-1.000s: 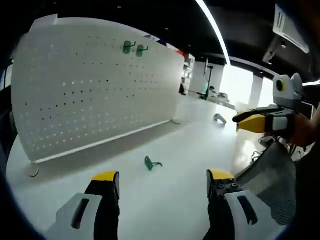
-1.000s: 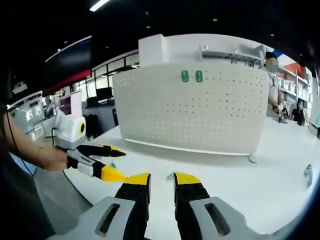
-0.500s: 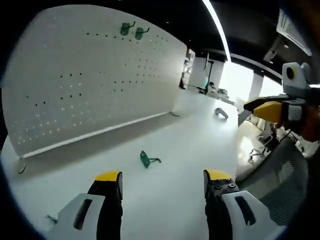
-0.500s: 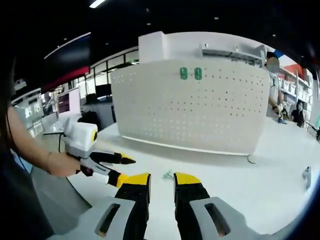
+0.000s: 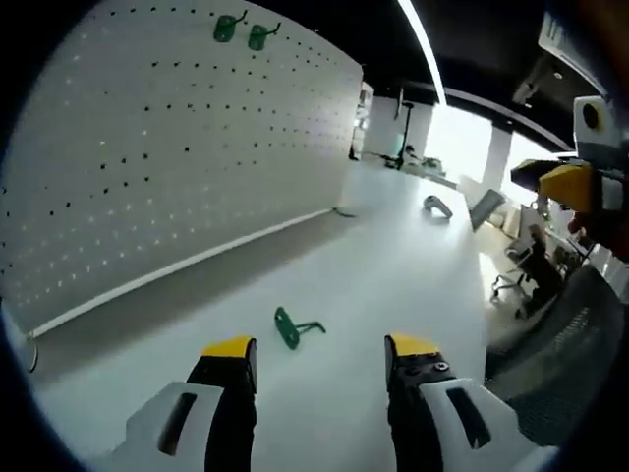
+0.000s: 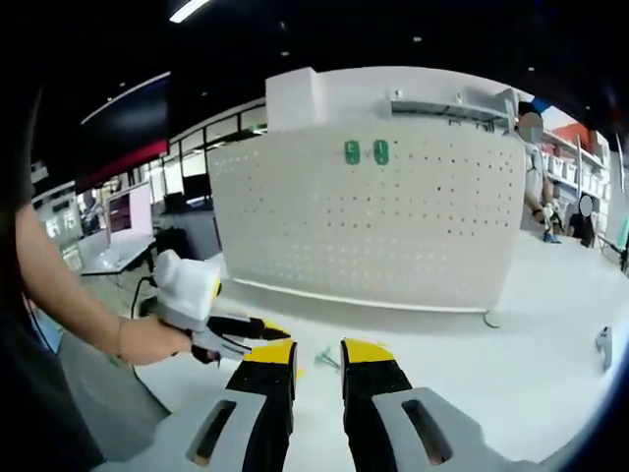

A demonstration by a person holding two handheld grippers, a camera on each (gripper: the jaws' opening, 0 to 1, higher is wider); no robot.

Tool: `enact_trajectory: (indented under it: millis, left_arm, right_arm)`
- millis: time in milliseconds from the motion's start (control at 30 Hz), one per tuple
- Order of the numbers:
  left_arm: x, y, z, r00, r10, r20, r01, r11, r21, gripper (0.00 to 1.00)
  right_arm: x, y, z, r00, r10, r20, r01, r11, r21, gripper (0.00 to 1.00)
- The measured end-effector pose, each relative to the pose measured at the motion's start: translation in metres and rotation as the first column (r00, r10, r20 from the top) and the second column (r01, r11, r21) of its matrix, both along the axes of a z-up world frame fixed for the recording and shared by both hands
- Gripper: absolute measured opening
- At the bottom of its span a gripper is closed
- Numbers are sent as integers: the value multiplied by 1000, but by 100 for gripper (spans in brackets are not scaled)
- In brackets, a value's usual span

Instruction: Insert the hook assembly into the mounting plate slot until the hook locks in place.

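Left gripper view: left gripper jaws wide apart, empty, just short of loose green hook on table before pegboard. Two hooks already mounted high.

Right gripper view: right gripper jaws slightly parted, empty, facing pegboard. Pickup and insertion remain.

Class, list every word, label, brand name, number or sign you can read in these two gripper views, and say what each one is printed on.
None: no readable text in either view.
The white pegboard has plain holes and two green hooks, with no lettering.
The loose green hook on the table is unmarked.
The left gripper and right gripper show no labels.
Background shelves are too small and blurred to read.
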State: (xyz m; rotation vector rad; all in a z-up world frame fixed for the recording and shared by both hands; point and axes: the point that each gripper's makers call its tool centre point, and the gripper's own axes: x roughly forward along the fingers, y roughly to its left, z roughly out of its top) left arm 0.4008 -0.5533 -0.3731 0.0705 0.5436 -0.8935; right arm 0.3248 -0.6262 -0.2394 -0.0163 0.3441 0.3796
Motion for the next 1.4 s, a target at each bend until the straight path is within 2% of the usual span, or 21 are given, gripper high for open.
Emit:
enact_trajectory:
  millis: [33, 133, 267, 500, 667, 767, 967, 1100, 1400]
  left_arm:
    - [3, 0, -3, 1000, -1, 5, 1, 1000, 8, 45]
    - [9, -2, -10, 1000, 18, -15, -18, 1000, 8, 46]
    - [13, -8, -18, 1000, 5, -16, -5, 1000, 28, 42]
    - [18, -12, -30, 999, 6, -41, -4, 999, 44, 37]
    - [18, -20, -35, 998, -15, -64, 16, 999, 27, 35]
    - [20, -18, -42, 997, -8, -71, 11, 999, 47, 35]
    - [26, -18, -46, 998, -2, -68, 7, 998, 69, 28]
    - [28, -21, -44, 998, -5, -64, 8, 999, 53, 23]
    - [38, -17, -48, 1000, -6, -25, 9, 994, 113, 10]
  right_arm:
    - [2, -1, 2, 1000, -7, 6, 7, 1000, 9, 16]
    - [5, -1, 5, 1000, -8, 16, 8, 1000, 17, 16]
    - [9, -2, 5, 1000, -14, 18, 14, 1000, 26, 16]
    - [8, -9, -3, 1000, -23, -7, 23, 1000, 21, 16]
    - [10, -12, -7, 999, -34, -21, 35, 999, 21, 16]
    - [11, -11, -10, 999, -34, -29, 35, 999, 29, 16]
    - [14, -12, -13, 999, -37, -39, 38, 999, 28, 16]
    - [14, -15, -16, 998, -46, -50, 48, 998, 29, 16]
    - [15, -19, -22, 996, -54, -71, 56, 998, 25, 16]
